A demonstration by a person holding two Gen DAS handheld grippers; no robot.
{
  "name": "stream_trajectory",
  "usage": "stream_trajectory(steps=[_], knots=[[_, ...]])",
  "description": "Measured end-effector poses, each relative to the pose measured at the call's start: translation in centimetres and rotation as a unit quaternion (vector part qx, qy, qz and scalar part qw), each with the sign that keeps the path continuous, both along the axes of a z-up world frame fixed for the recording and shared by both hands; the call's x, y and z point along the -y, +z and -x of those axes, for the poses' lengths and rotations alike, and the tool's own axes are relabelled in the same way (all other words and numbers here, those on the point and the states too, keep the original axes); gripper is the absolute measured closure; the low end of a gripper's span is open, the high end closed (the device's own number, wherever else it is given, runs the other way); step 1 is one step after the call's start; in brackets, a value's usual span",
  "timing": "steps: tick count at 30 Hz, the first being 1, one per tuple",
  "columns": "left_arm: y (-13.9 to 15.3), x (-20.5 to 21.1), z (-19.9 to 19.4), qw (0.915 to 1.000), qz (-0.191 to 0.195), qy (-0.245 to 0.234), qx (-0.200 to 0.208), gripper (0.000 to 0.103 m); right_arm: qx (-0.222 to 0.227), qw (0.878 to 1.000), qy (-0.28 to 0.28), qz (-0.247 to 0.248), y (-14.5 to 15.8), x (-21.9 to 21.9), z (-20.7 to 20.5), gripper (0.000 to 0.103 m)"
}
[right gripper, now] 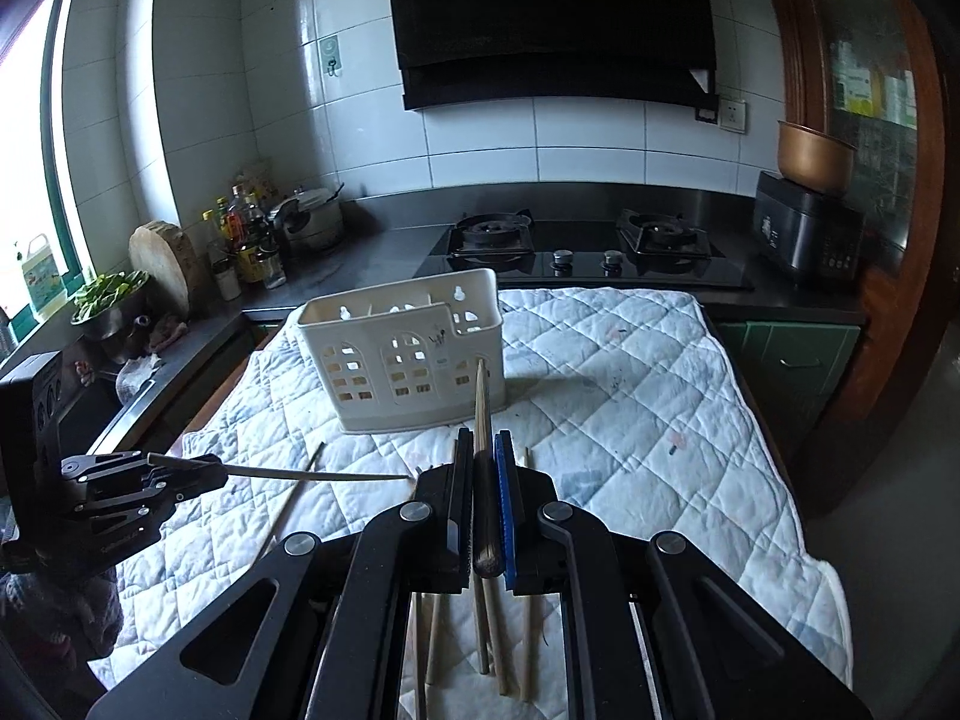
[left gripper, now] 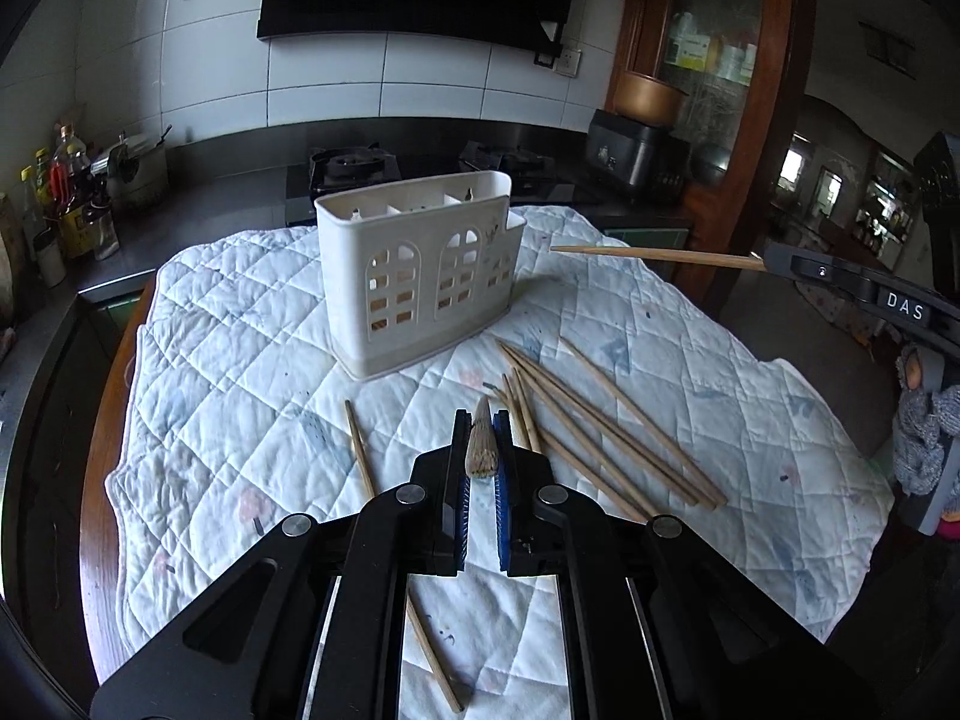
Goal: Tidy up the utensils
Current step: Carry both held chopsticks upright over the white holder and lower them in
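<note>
Each claw grips 1 tapered wood chopstick; slotted plastic caddy beyond.

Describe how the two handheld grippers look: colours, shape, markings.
Both are black, with angular linkage arms joined by round silver pivots. Left gripper and right gripper each have flat narrow fingers, one with a blue pad. White letters "DAS" mark the right gripper's side in the left wrist view.

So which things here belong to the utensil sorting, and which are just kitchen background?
Job:
- white holder
- chopstick in left gripper
- chopstick in right gripper
- loose chopsticks on the quilted cloth

Background:
- gas hob
- sauce bottles
- rice cooker
- bowl of greens
</note>
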State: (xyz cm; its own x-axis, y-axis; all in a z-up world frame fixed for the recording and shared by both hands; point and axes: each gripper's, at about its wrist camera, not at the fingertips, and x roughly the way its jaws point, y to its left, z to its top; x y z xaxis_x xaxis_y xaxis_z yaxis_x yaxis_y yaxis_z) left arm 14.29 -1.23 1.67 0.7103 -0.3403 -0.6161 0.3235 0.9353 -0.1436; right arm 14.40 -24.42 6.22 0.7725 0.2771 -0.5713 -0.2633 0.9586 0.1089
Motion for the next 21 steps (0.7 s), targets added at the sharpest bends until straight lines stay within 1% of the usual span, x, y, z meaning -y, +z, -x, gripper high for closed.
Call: stream_trajectory(steps=[2,6,11,15,21], knots=[[1.2,-0.3,-0.8,1.0000,0.002,0.004,0.007,0.097,0.000,1.000,0.014,0.010,1.0,-0.8,-1.1,0.096],[3.7,-0.4,-2.5,0.9998,-0.006,0.006,0.020,0.097,-0.005,0.999,0.037,0.023,2.8,-2.0,-3.3,0.096],[6.6,-0.7,-4.0,0.9991,-0.012,0.009,0.039,0.098,-0.014,0.998,0.054,0.039,4.9,-2.7,-5.4,0.096],[9.2,-0.7,-4.2,0.9975,-0.020,0.010,0.067,0.098,-0.014,0.997,0.055,0.057,6.3,-2.8,-6.4,0.096],[14.1,-1.0,-4.6,0.9923,-0.014,0.024,0.120,0.098,-0.024,0.997,0.050,0.057,8.0,-2.3,-8.7,0.096]])
